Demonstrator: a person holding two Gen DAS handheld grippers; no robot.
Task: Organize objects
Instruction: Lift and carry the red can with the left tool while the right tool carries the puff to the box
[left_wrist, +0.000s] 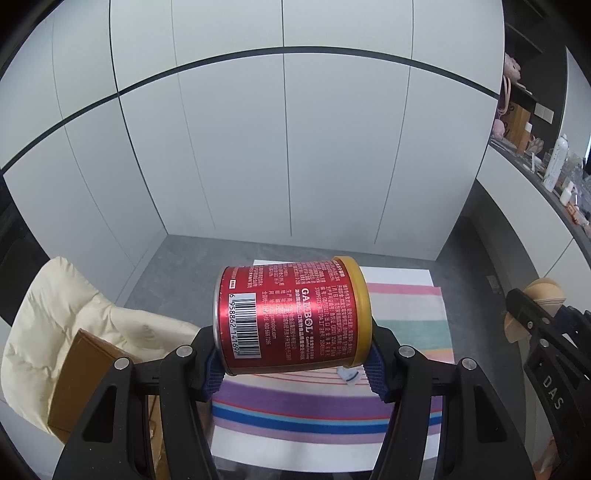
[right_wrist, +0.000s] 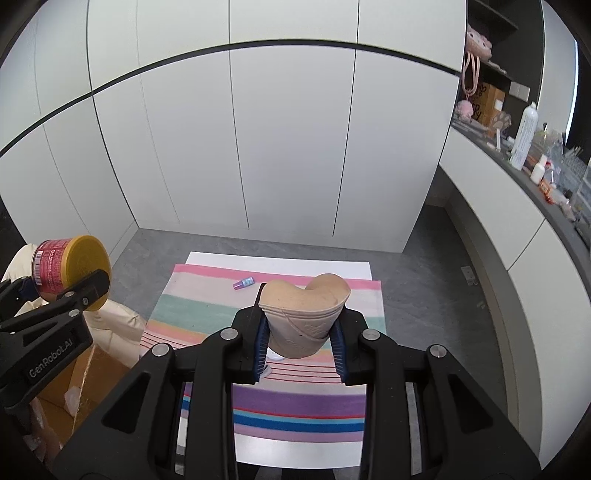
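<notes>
Midway, by judgement. Left gripper (left_wrist: 295, 365) clenched on red can (left_wrist: 288, 317), right gripper (right_wrist: 301, 350) on beige insoles (right_wrist: 303, 317), both above striped mat (right_wrist: 295, 410); small bottle (right_wrist: 243, 283) left near far edge.

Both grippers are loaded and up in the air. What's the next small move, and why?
Probably swing the left gripper leftward and lower the red can toward the open cardboard box. Its jaws already clamp the can sideways above the striped mat, the box sits just left of it, and the right gripper is busy holding the beige insoles.
</notes>
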